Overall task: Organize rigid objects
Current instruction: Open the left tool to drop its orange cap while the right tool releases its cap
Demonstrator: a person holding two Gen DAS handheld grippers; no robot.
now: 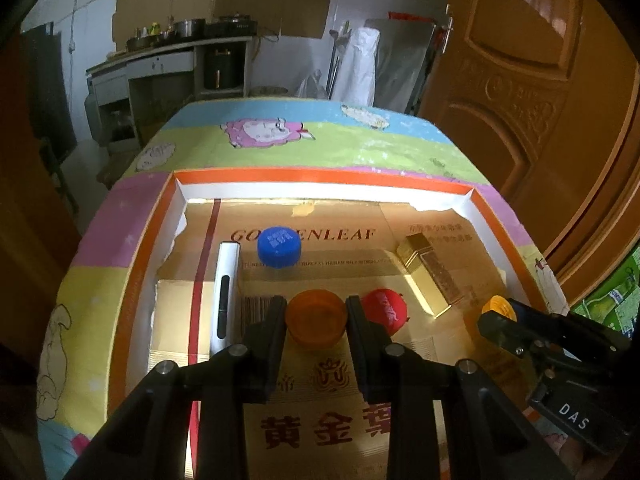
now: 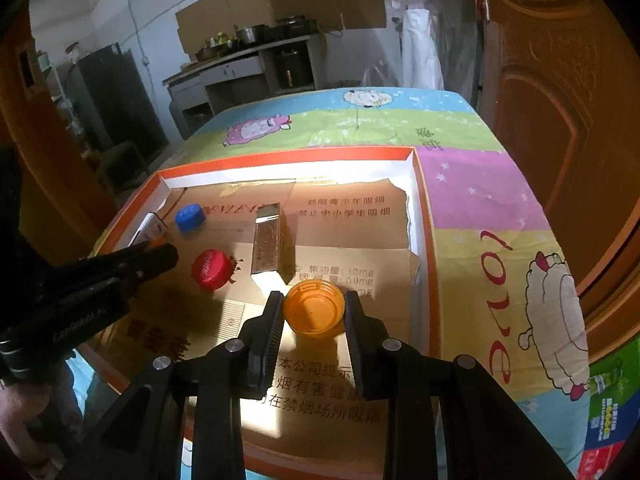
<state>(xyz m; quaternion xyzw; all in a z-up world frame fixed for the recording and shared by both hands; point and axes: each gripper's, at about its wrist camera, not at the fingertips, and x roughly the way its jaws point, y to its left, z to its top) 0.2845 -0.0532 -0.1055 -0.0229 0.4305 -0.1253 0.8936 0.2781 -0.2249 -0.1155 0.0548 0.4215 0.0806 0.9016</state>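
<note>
In the left wrist view my left gripper (image 1: 316,308) is shut on an orange cap (image 1: 317,322), held over the shallow orange-rimmed box (image 1: 320,178). A red cap (image 1: 385,311), a blue cap (image 1: 279,246), a white pen-like device (image 1: 225,296) and a gold rectangular box (image 1: 430,272) lie inside the box. In the right wrist view my right gripper (image 2: 314,304) is shut on a second orange cap (image 2: 314,310), open side up, just in front of the gold box (image 2: 272,242). The red cap (image 2: 212,268) and blue cap (image 2: 189,217) lie to its left.
The box sits on a table covered with a cartoon sheep cloth (image 1: 320,140). A wooden door (image 1: 540,80) stands close on the right. A kitchen counter with pots (image 1: 180,40) is far behind. The left gripper's body (image 2: 100,280) reaches in at the left of the right wrist view.
</note>
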